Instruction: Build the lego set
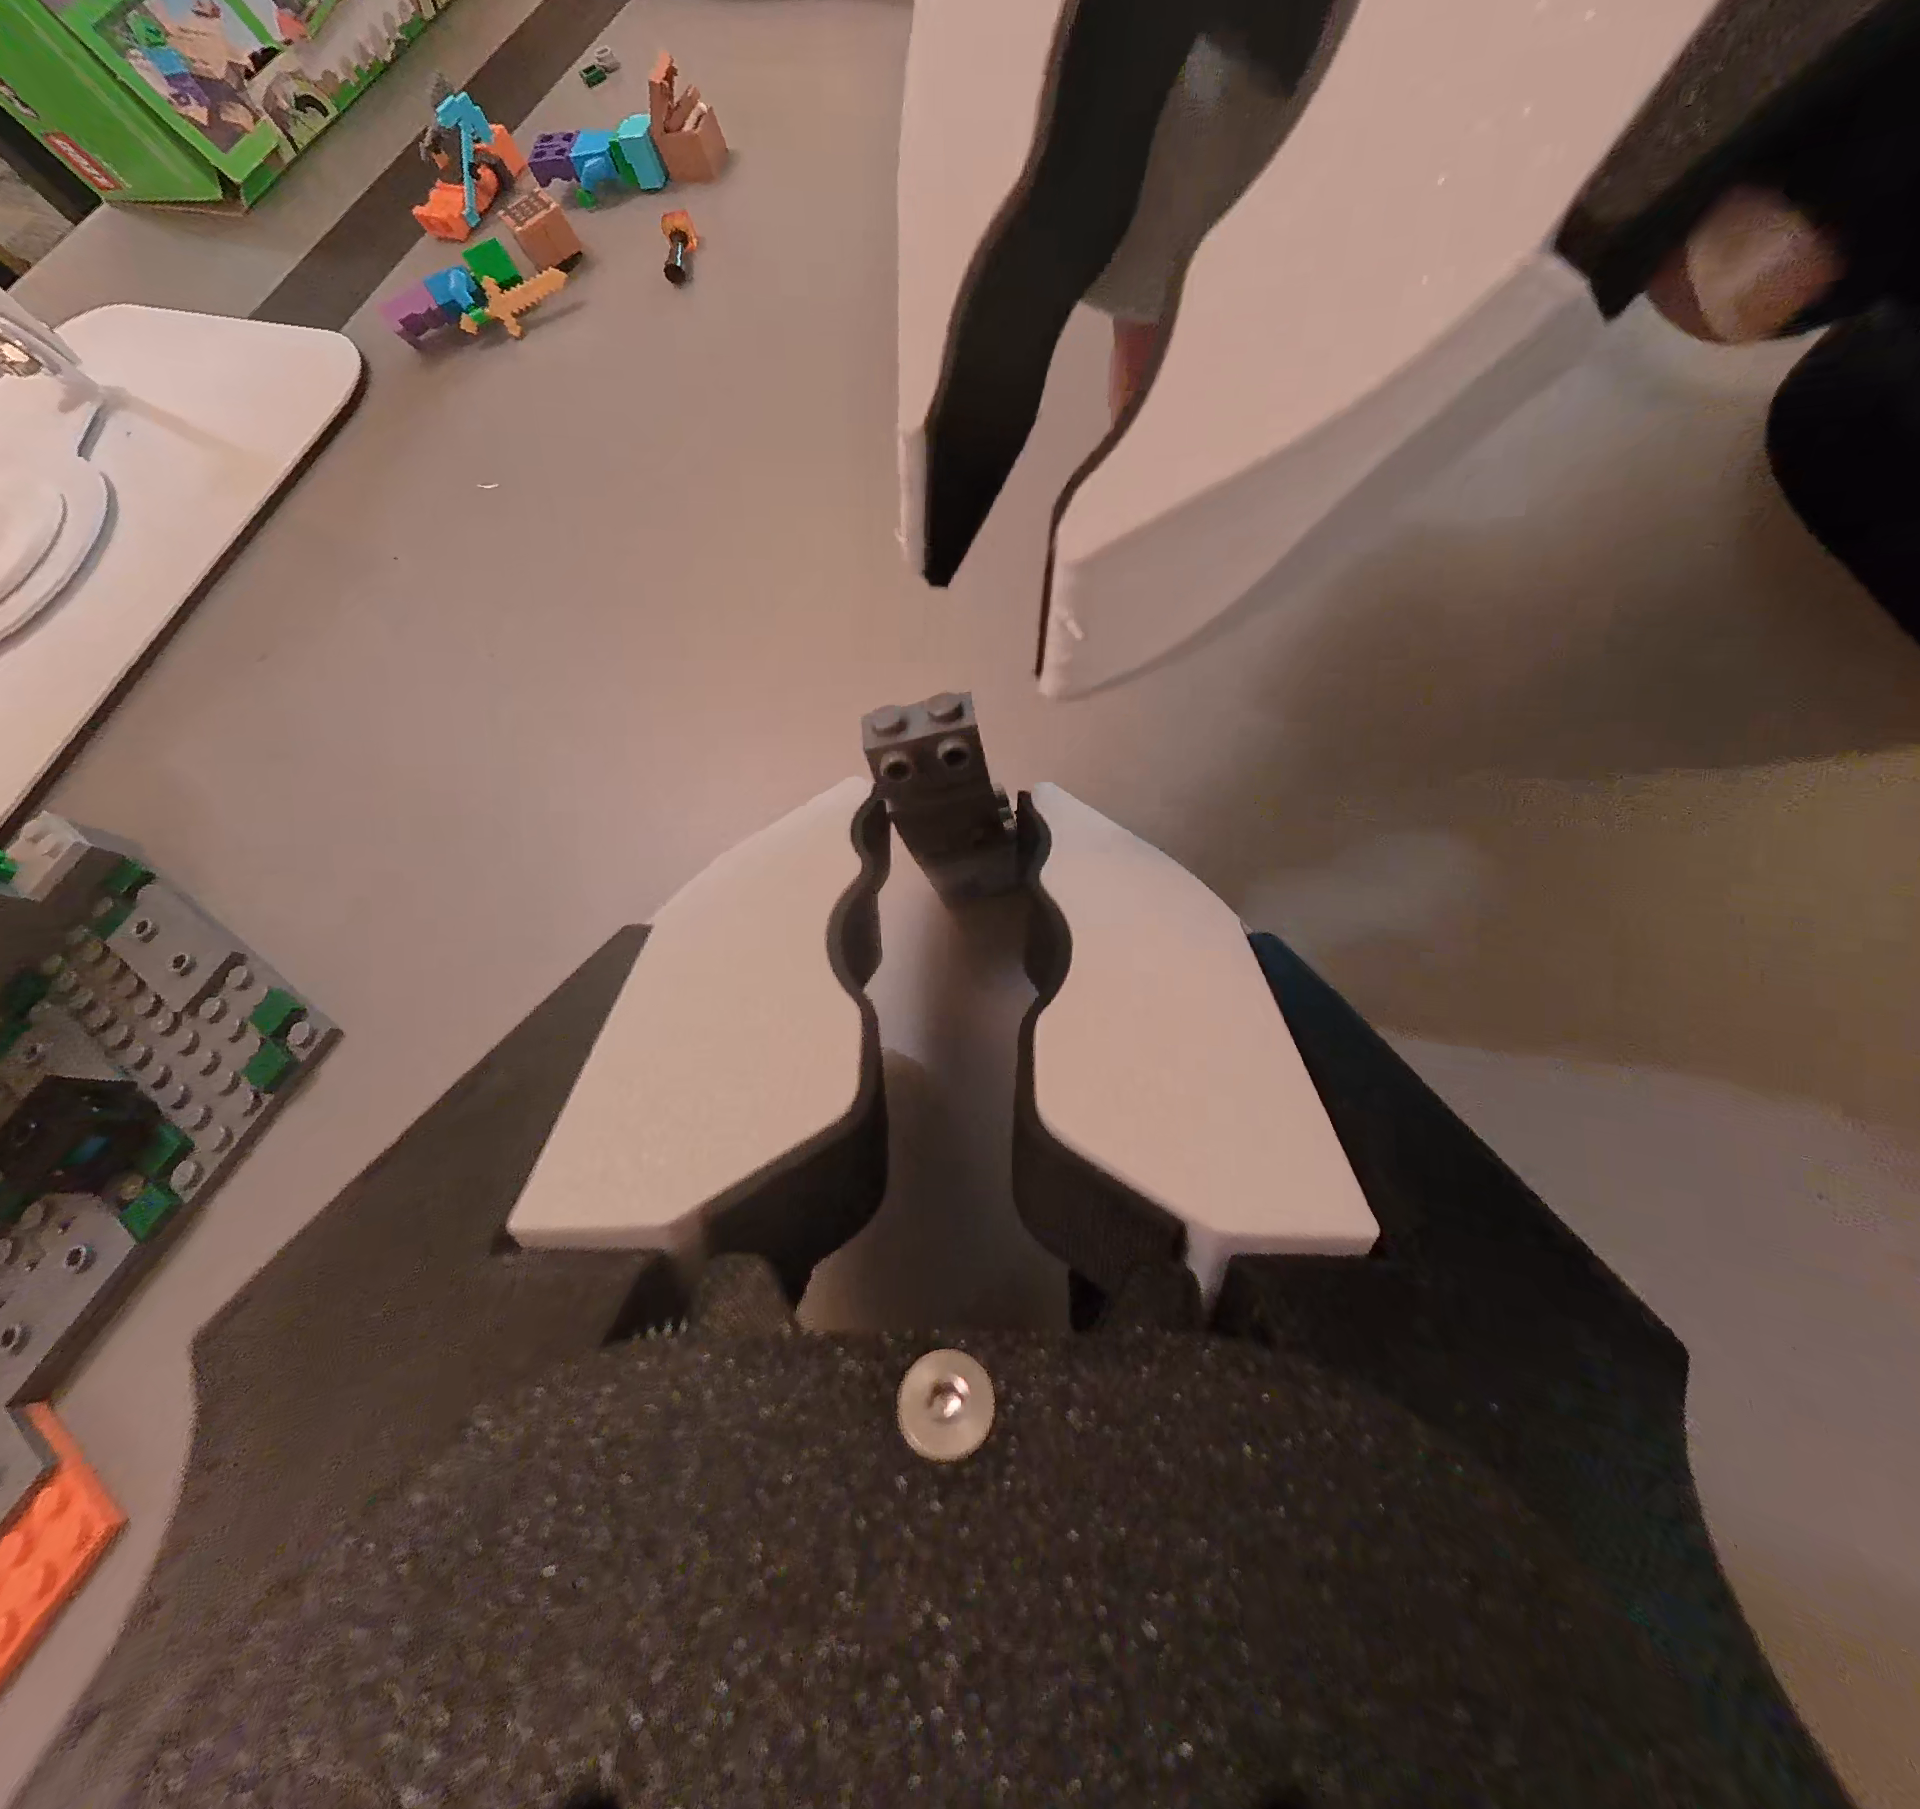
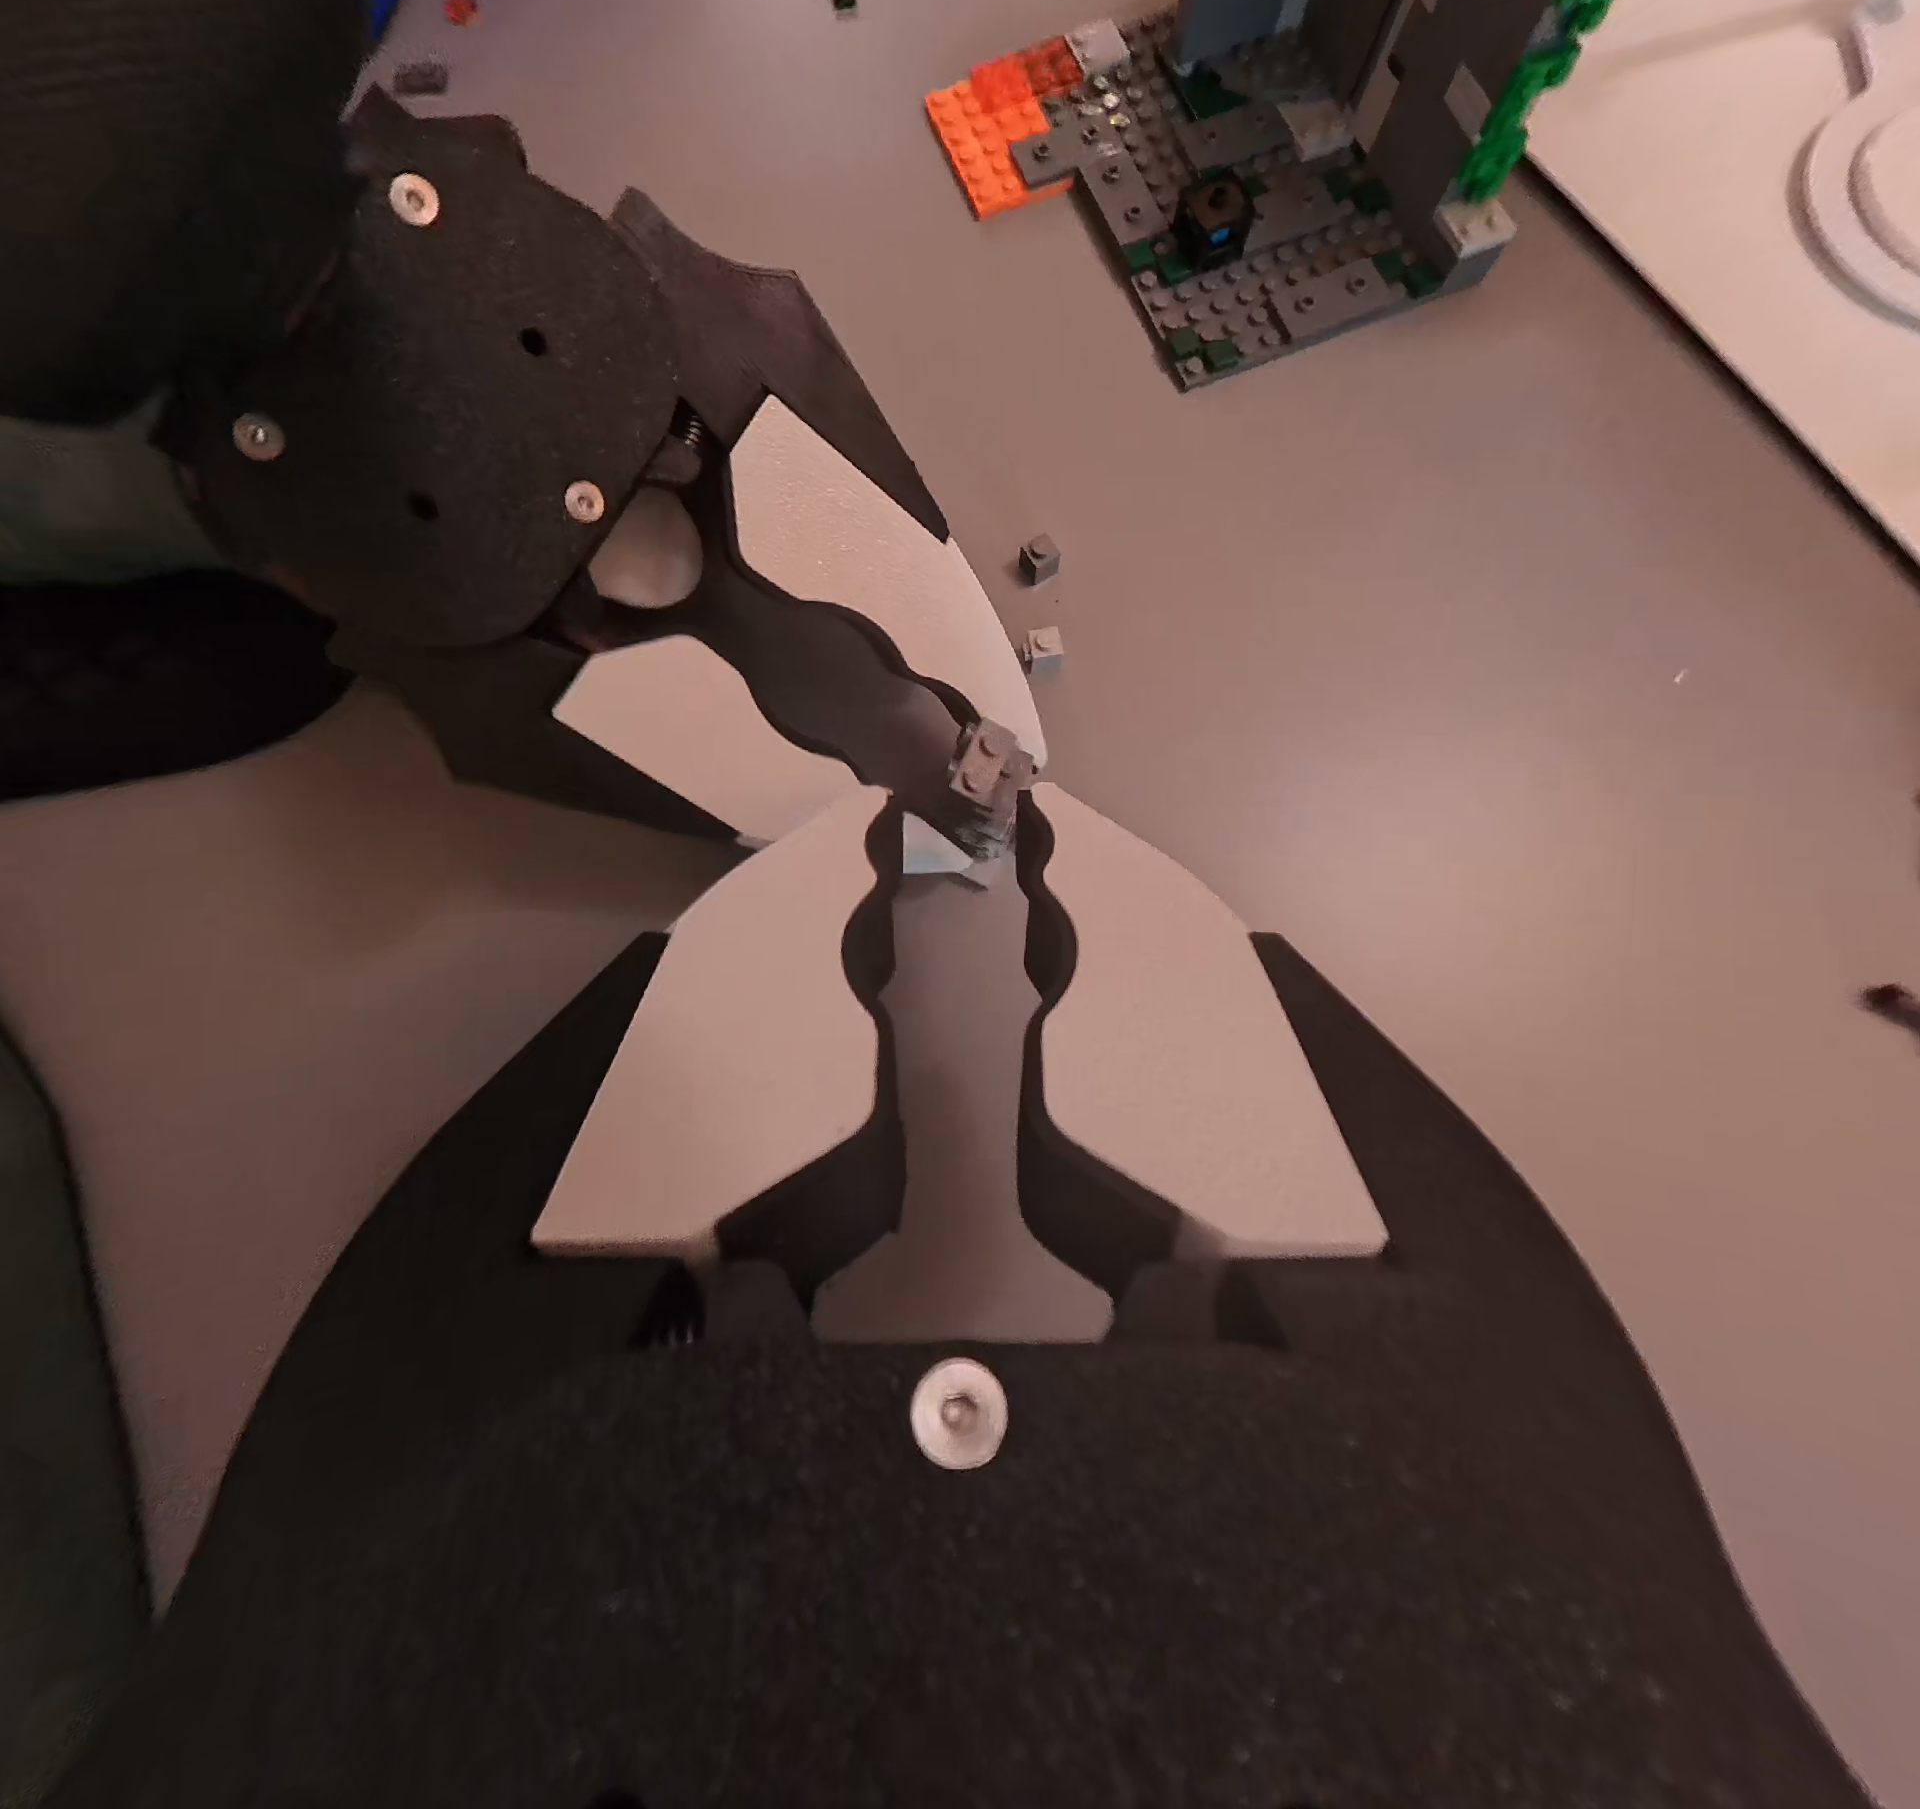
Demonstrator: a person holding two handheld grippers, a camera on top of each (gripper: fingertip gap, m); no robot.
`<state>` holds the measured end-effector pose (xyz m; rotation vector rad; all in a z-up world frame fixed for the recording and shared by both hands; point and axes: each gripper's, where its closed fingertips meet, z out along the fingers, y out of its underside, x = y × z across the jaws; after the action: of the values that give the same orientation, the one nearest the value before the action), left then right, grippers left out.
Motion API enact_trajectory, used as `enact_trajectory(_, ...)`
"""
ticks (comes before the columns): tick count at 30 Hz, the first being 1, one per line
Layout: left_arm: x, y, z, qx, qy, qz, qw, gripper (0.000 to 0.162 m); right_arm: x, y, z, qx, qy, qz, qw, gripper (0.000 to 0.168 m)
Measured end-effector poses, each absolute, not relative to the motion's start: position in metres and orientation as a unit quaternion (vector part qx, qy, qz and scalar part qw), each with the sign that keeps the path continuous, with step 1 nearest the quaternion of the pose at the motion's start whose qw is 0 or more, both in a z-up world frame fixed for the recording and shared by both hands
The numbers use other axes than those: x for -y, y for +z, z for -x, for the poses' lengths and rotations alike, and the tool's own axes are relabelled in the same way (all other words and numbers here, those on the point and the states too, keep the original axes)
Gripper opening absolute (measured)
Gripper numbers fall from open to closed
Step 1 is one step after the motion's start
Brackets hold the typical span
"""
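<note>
At far left in my left wrist view sits the green box (image 1: 208, 45), loose figures (image 1: 551, 190) beside it on the grey surface (image 1: 582, 554), and the build (image 1: 114, 1053) at the left edge. My left tongs (image 1: 951, 819) are clenched on a small grey brick stack (image 1: 935, 793), its studded top poking out past the tips. My right tongs (image 1: 992, 616) hang just beyond it, tips slightly parted and gripping nothing. In the right wrist view my right tongs (image 2: 956, 814) sit parted at the stack (image 2: 987, 783), without clamping it. Two loose grey bricks (image 2: 1041, 606) lie just right of it; the build (image 2: 1299, 180) stands further right, by a white board (image 2: 1714, 253).
</note>
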<state>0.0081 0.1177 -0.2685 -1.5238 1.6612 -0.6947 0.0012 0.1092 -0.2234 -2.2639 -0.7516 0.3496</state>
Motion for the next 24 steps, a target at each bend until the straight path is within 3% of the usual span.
enact_trajectory(10,-0.113,-0.268,-0.006,-0.677,-0.288,0.57,0.367,0.021,-0.108,-0.238,-0.007,0.422,0.118,0.814,0.381,0.02)
enact_trajectory(24,-0.093,-0.269,0.002,-0.752,-0.378,0.467,0.272,0.019,-0.104,-0.251,0.009,0.482,0.227,0.748,0.397,0.028)
